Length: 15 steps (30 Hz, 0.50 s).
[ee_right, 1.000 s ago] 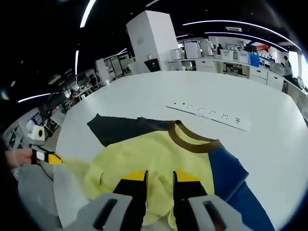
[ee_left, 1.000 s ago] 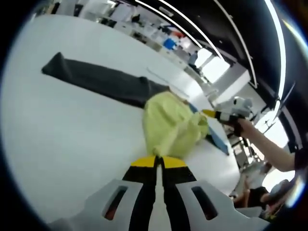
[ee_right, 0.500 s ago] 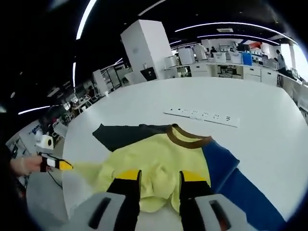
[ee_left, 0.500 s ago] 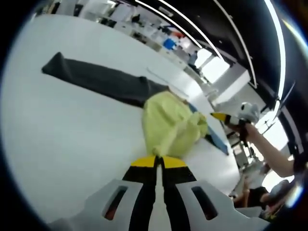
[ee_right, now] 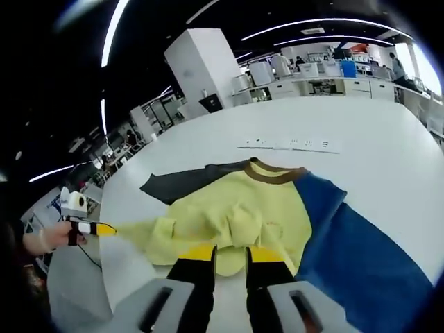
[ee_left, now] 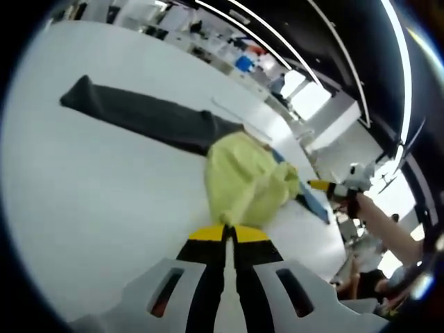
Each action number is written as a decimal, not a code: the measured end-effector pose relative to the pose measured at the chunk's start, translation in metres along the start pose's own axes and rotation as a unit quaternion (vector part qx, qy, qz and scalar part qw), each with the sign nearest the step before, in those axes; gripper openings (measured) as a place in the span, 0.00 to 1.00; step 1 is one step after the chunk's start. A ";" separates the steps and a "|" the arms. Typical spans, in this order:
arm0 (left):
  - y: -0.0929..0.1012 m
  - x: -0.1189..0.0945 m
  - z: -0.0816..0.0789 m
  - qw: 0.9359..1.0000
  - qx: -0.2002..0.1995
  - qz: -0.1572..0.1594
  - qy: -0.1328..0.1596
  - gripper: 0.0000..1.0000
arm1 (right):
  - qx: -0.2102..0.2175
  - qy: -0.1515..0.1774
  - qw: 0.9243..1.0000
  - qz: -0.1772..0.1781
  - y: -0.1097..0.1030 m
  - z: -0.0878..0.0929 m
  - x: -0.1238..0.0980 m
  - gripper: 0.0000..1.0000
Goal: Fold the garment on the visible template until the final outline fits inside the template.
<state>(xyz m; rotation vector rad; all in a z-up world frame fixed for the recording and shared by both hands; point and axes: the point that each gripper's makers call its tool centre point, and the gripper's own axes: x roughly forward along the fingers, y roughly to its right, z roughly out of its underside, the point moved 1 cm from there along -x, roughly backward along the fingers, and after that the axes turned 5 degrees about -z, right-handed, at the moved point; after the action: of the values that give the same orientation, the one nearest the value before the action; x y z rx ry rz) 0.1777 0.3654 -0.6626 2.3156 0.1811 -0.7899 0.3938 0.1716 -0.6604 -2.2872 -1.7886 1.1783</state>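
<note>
A long-sleeved shirt lies on the white table [ee_left: 104, 201], its yellow body [ee_left: 246, 180] bunched up. One sleeve is dark grey [ee_left: 139, 114], the other blue [ee_right: 354, 243], and the collar is brown [ee_right: 270, 172]. My left gripper [ee_left: 225, 233] is shut on the yellow hem, pulling a corner out taut; in the right gripper view it [ee_right: 97, 228] shows at far left, held by a hand. My right gripper [ee_right: 232, 254] hovers with its jaws slightly apart just before the near hem, gripping nothing. In the left gripper view it [ee_left: 318, 185] hangs a little clear of the yellow cloth.
A white power strip [ee_right: 288, 144] lies on the table beyond the collar. The table's edge runs close behind the left gripper [ee_right: 104, 277]. Benches, a white cabinet [ee_right: 201, 62] and equipment stand far behind.
My right gripper has drawn back from the yellow hem and its jaws have narrowed. In the left gripper view it slid down and right, off the cloth. The left gripper has not moved.
</note>
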 end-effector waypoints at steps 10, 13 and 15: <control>0.000 0.000 0.001 1.000 -0.003 -0.001 -0.001 0.00 | 0.041 -0.004 0.999 0.005 0.009 0.015 0.016 0.11; -0.001 0.000 0.001 1.000 -0.003 -0.001 -0.001 0.00 | 0.043 -0.005 0.999 0.007 0.011 0.015 0.020 0.11; 0.000 0.000 0.000 1.000 -0.003 -0.001 0.000 0.00 | 0.046 -0.005 0.999 0.009 0.014 0.015 0.021 0.11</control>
<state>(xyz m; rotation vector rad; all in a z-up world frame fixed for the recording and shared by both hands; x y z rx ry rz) 0.1773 0.3655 -0.6628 2.3102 0.1841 -0.7897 0.3979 0.1784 -0.6891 -2.2552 -1.6842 1.2491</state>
